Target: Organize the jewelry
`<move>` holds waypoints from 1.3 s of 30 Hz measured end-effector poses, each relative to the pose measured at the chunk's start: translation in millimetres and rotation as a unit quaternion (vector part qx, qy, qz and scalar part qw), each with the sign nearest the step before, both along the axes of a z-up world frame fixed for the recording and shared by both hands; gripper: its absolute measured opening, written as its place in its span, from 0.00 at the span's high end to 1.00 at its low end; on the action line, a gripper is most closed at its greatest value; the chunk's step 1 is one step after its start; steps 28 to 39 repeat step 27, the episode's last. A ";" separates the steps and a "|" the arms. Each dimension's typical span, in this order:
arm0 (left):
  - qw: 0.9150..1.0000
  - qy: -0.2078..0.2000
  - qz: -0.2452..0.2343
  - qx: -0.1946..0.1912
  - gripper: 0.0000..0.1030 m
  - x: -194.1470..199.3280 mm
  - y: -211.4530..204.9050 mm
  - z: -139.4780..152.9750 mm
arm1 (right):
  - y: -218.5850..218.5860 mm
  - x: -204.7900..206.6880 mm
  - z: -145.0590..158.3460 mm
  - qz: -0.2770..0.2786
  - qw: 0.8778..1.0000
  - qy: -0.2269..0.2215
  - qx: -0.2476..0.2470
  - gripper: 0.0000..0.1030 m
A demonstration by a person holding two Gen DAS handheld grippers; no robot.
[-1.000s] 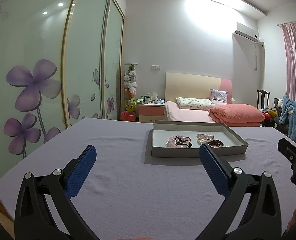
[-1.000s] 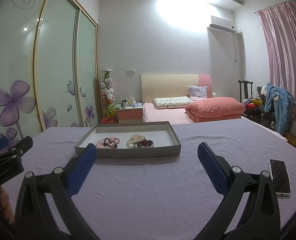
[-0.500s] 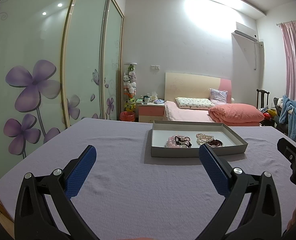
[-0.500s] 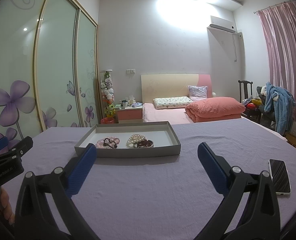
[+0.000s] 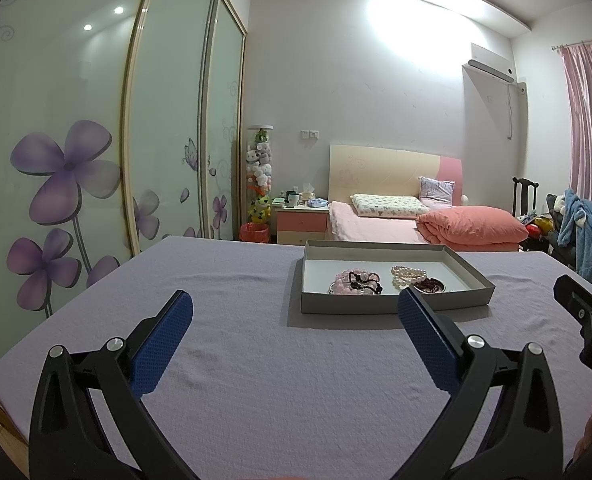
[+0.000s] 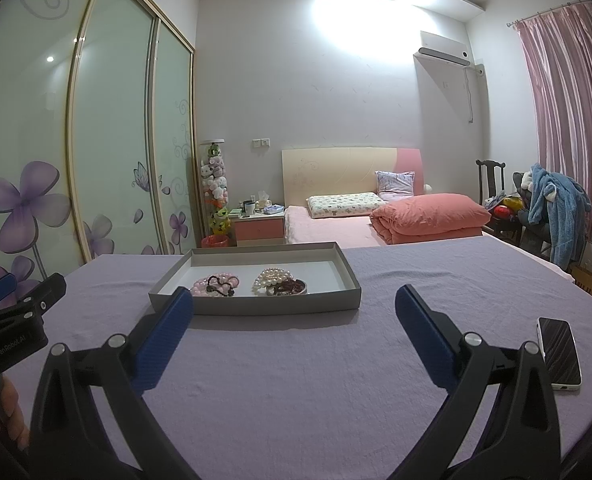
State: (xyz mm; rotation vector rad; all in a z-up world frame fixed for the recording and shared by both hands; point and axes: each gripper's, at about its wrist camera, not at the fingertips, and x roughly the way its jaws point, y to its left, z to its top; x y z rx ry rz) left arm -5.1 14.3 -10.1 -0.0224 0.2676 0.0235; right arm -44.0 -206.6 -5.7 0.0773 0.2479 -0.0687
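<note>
A shallow grey box [image 5: 392,303] [image 6: 256,306] rests on the purple cloth ahead of both grippers. Inside lie a pink bead bracelet with a dark one across it [image 5: 358,282] [image 6: 216,284], and a white pearl strand [image 5: 408,274] [image 6: 272,276] beside a dark red bracelet [image 5: 430,286] [image 6: 290,287]. My left gripper [image 5: 296,312] is open and empty, short of the box and to its left. My right gripper [image 6: 294,306] is open and empty too, just in front of the box's near wall. Each gripper shows at the edge of the other's view.
A smartphone [image 6: 560,350] lies on the purple table cloth [image 6: 296,380] at the right, near my right gripper. Sliding wardrobe doors [image 5: 96,140] run along the left. A bed [image 5: 416,220], a nightstand and a chair with clothes [image 6: 552,208] stand behind the table.
</note>
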 end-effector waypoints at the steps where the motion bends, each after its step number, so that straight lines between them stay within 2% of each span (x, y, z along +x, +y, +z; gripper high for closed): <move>1: 1.000 0.000 0.000 0.000 0.02 -0.1 0.1 0.1 | 0.0 0.0 0.0 0.000 1.000 0.000 0.000 0.04; 39: 1.000 -0.001 -0.002 0.002 0.02 1.0 -1.6 0.8 | 0.4 0.2 0.4 0.000 1.000 0.000 0.000 0.04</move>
